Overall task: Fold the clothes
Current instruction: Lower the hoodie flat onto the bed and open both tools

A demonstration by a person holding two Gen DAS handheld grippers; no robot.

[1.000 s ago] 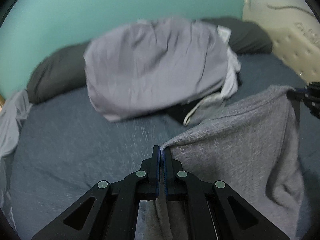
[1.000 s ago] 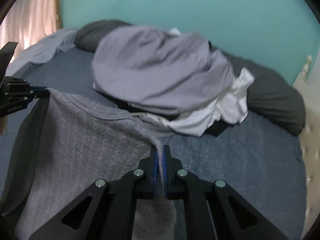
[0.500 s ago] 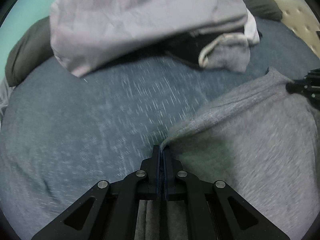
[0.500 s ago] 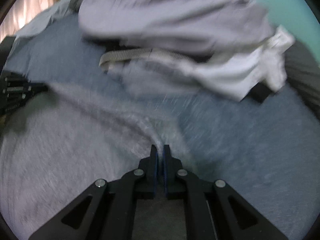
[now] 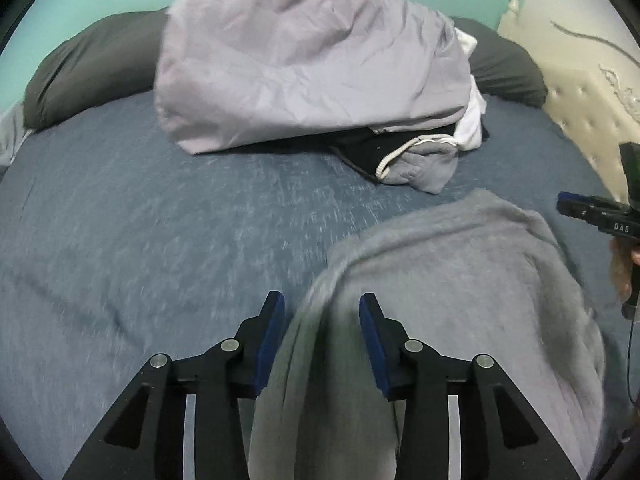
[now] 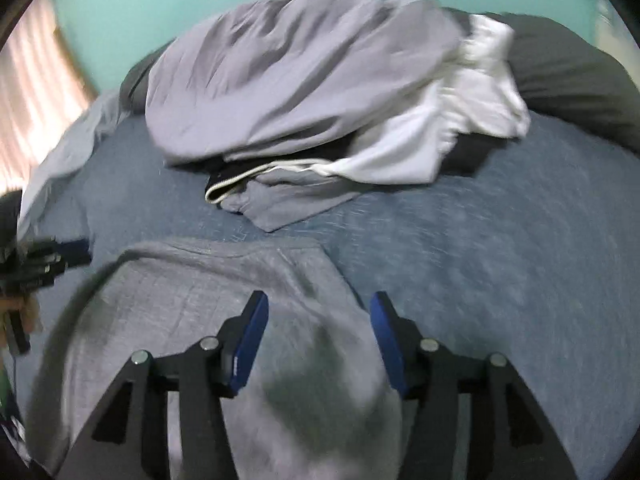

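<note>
Left gripper (image 5: 322, 308) and right gripper (image 6: 318, 310) opening, pads apart — grey garment (image 5: 460, 280) between, unpinched

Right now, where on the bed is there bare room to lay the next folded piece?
Bare blue sheet lies left of the grey garment, in front of the clothes pile. More lies to the garment's right in the right wrist view. It is crowded at the back: pile and dark pillow.
</note>
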